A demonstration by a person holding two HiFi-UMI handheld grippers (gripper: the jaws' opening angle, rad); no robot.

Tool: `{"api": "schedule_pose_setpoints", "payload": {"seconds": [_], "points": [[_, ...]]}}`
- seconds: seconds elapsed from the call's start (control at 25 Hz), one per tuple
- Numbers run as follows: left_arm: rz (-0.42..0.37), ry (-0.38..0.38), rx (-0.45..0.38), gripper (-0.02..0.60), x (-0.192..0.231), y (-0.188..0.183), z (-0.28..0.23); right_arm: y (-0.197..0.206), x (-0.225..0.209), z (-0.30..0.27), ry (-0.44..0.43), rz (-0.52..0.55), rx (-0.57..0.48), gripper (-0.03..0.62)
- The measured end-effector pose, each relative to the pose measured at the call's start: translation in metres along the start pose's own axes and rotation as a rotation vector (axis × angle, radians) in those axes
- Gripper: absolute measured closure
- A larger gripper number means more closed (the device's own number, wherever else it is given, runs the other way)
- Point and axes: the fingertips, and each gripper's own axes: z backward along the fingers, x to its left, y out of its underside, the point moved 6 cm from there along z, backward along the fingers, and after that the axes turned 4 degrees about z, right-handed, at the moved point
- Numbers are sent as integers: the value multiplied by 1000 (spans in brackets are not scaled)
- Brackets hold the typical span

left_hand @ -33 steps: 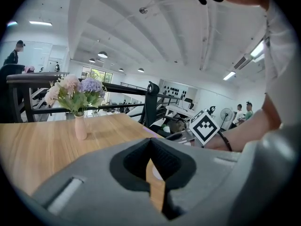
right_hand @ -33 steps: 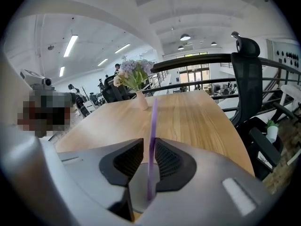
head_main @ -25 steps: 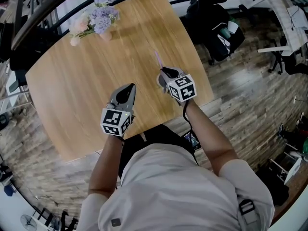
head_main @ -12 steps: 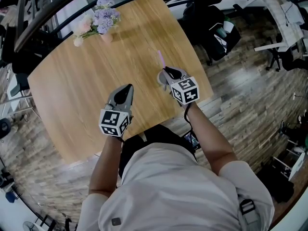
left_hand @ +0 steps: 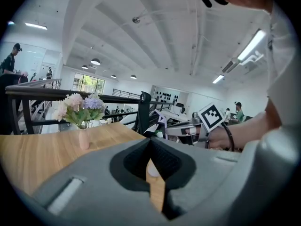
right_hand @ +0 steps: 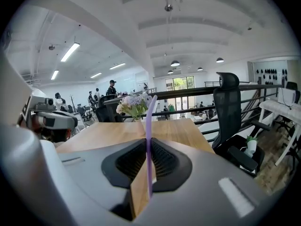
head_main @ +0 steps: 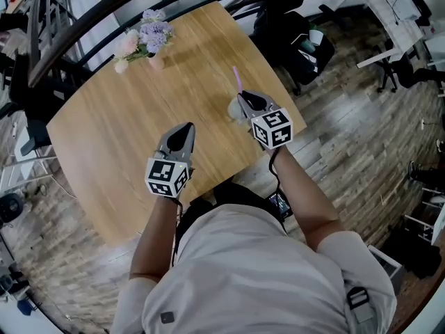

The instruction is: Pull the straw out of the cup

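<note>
A thin purple straw [head_main: 236,78] stands nearly upright with my right gripper [head_main: 243,96] shut on its lower part; in the right gripper view the straw [right_hand: 150,112] rises from between the closed jaws [right_hand: 146,142]. A pale translucent shape [head_main: 234,110] just left of that gripper may be the cup; I cannot tell for sure. My left gripper [head_main: 185,127] hangs over the wooden table [head_main: 118,124] nearer me, jaws together [left_hand: 151,142] with nothing held. From the left gripper view, the right gripper [left_hand: 165,128] and the straw [left_hand: 162,120] show to the right.
A small vase of pink and lilac flowers [head_main: 142,37] stands at the table's far left corner. A black office chair [head_main: 292,33] and a dark railing lie beyond the far edge. Wooden floor runs along the table's right side.
Both grippers have risen above the table. The right one has lifted the straw, which now sits higher and further right in the head view.
</note>
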Motion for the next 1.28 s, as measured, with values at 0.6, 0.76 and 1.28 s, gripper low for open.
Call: {"api": "schedule_pose_setpoints", "payload": {"seconds": [0.6,0.76,1.28], "points": [[-110,117,-103,577,-1,-36,103,-53,114,67,90,-10,-153,554],[-107,152,-130,577,2,-42,134,-60,150,83,114,-15,-192,554],[-111,286,-117,577,-15,-19,180,-21,232,135,189,-62,-200,554]]}}
